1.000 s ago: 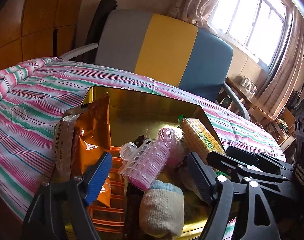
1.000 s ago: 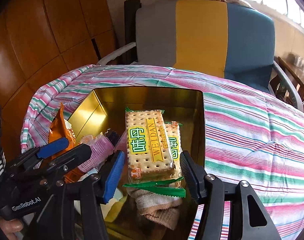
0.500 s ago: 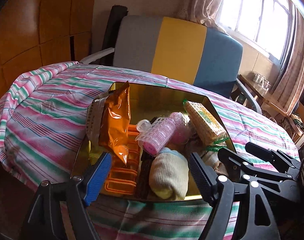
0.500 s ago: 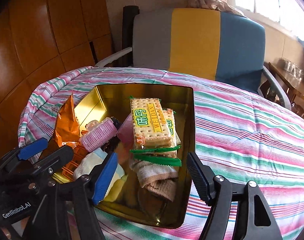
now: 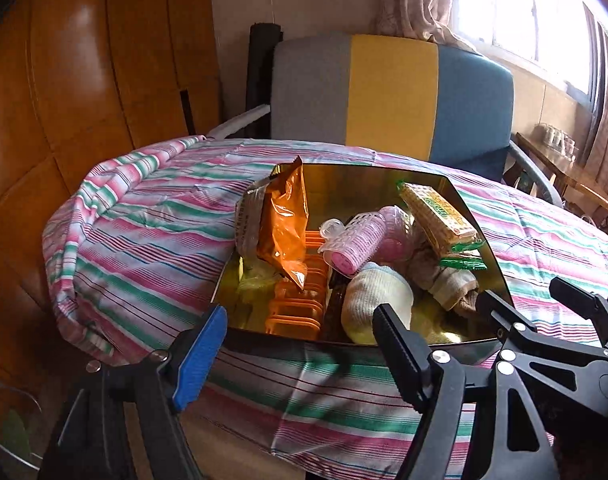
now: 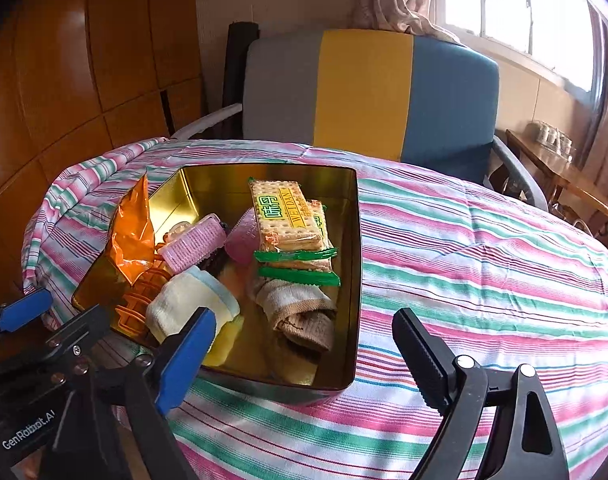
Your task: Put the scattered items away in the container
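Observation:
A gold tin (image 5: pixel 484 236) (image 6: pixel 354 240) sits on the striped tablecloth. It holds an orange snack bag (image 5: pixel 284 220) (image 6: pixel 134 232), pink hair rollers (image 5: pixel 356 244) (image 6: pixel 192 244), cracker packs (image 5: pixel 436 212) (image 6: pixel 288 220), a rolled pale sock (image 5: pixel 376 300) (image 6: pixel 188 304), a beige sock (image 5: pixel 452 284) (image 6: pixel 304 312) and an orange plastic rack (image 5: pixel 300 308) (image 6: pixel 138 300). My left gripper (image 5: pixel 300 344) is open and empty, in front of the tin's near edge. My right gripper (image 6: pixel 304 352) is open and empty, above the tin's near right corner. The left gripper also shows in the right wrist view (image 6: pixel 64 312).
The round table's striped cloth (image 6: pixel 484 264) spreads to the right of the tin. A grey, yellow and blue chair (image 5: pixel 388 92) stands behind the table. Wooden panels (image 5: pixel 84 80) line the left wall. A side shelf (image 6: pixel 564 172) stands by the window.
Both grippers have drawn back and up from the tin, which now looks smaller and farther away. Both stay open and empty. The items in the tin have not moved.

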